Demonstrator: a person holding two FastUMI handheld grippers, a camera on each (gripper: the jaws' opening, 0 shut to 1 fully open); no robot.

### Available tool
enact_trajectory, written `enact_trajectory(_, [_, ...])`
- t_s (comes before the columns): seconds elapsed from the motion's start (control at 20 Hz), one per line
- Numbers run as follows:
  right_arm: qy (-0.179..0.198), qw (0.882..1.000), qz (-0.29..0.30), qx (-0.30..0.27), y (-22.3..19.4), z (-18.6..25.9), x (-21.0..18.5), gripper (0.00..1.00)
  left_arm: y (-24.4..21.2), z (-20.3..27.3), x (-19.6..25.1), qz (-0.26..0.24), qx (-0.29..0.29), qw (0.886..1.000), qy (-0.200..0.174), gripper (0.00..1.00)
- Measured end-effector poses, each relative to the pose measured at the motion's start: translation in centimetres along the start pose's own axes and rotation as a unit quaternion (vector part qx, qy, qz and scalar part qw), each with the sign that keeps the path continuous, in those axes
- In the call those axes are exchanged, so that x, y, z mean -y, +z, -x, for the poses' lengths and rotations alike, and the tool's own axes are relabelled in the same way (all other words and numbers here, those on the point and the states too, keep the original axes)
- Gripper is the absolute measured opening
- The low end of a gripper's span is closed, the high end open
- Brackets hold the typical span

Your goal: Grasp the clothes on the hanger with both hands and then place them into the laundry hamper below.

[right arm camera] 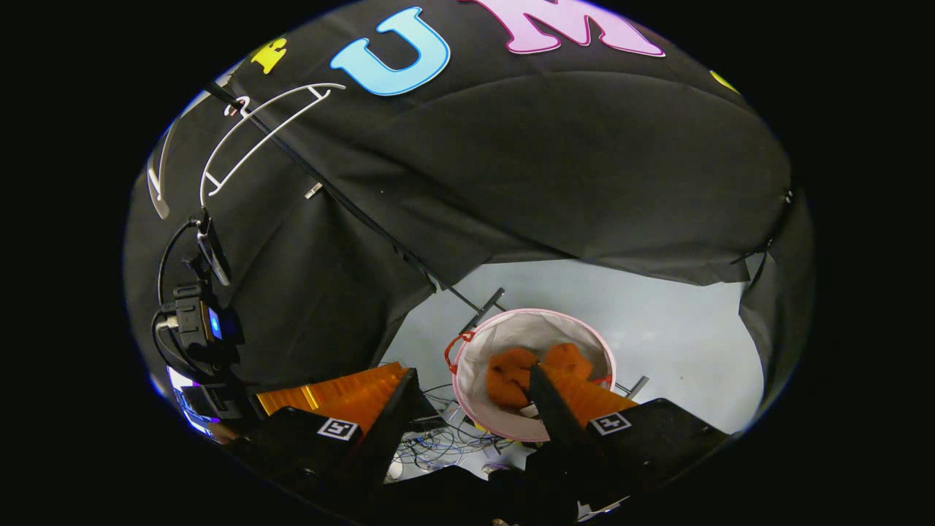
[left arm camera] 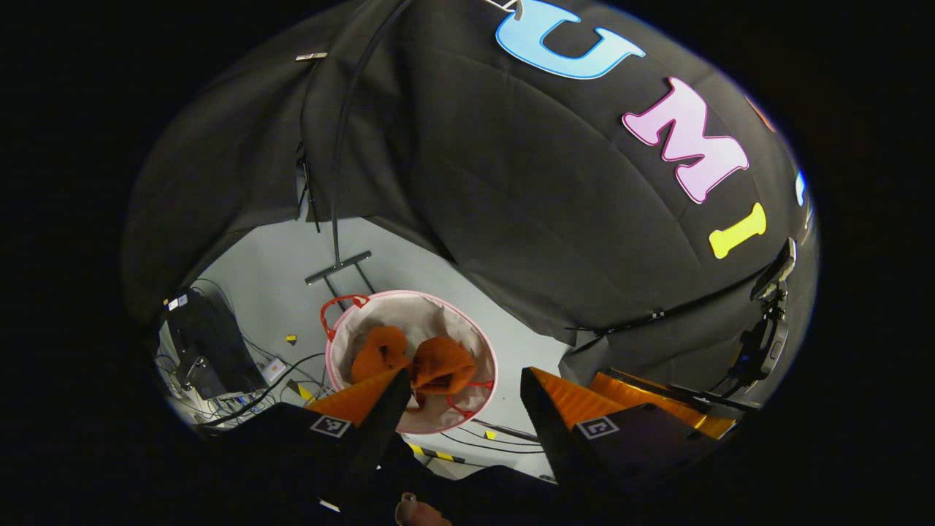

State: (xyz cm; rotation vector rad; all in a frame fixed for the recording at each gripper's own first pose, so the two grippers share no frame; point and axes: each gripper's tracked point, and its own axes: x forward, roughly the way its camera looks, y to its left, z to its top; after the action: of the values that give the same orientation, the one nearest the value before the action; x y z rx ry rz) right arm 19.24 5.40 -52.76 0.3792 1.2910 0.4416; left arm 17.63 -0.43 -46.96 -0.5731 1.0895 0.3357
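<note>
the orange clothes (left arm camera: 424,365) lie inside the laundry hamper (left arm camera: 478,343), under the bare hanger (right arm camera: 248,139). the left claw (left arm camera: 464,398) and right claw (right arm camera: 475,398) stand apart, holding nothing. risk: cables (right arm camera: 438,438) beside the hamper could catch a claw.

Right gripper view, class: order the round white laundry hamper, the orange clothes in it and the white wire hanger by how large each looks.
1. Round white laundry hamper
2. White wire hanger, though fisheye stretch makes this unsure
3. Orange clothes, partly hidden by a claw finger
</note>
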Motion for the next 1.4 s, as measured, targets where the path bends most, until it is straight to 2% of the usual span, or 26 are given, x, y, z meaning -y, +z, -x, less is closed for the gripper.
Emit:
enact_trajectory(0.45, [-0.004,1.000,-0.005,0.015,-1.2,1.6,-1.3,0.99,-1.4,2.1,-0.2,-0.007,-0.005,1.000,-0.020,0.96])
enact_trajectory(0.65, [-0.008,0.999,-0.006,0.038,-2.5,3.9,-3.0,0.99,-1.5,4.5,0.1,-0.024,0.019,0.998,-0.047,0.96])
enact_trajectory(0.7, [-0.010,0.999,-0.006,0.048,-2.8,4.5,-3.5,0.99,-1.6,5.5,0.1,-0.030,0.025,0.998,-0.057,0.99])
enact_trajectory(0.8, [-0.016,0.998,-0.008,0.067,-3.6,6.3,-4.8,0.99,-2.0,7.5,-0.4,-0.045,0.033,0.996,-0.072,0.96])
enact_trajectory(1.2, [-0.042,0.988,-0.009,0.147,-9.6,12.1,-11.9,0.99,-3.5,16.0,-4.3,-0.122,0.066,0.983,-0.123,0.96])
enact_trajectory(1.4, [-0.057,0.979,-0.018,0.193,-12.2,15.4,-14.7,0.99,-4.6,20.5,-5.6,-0.161,0.078,0.972,-0.155,0.96])
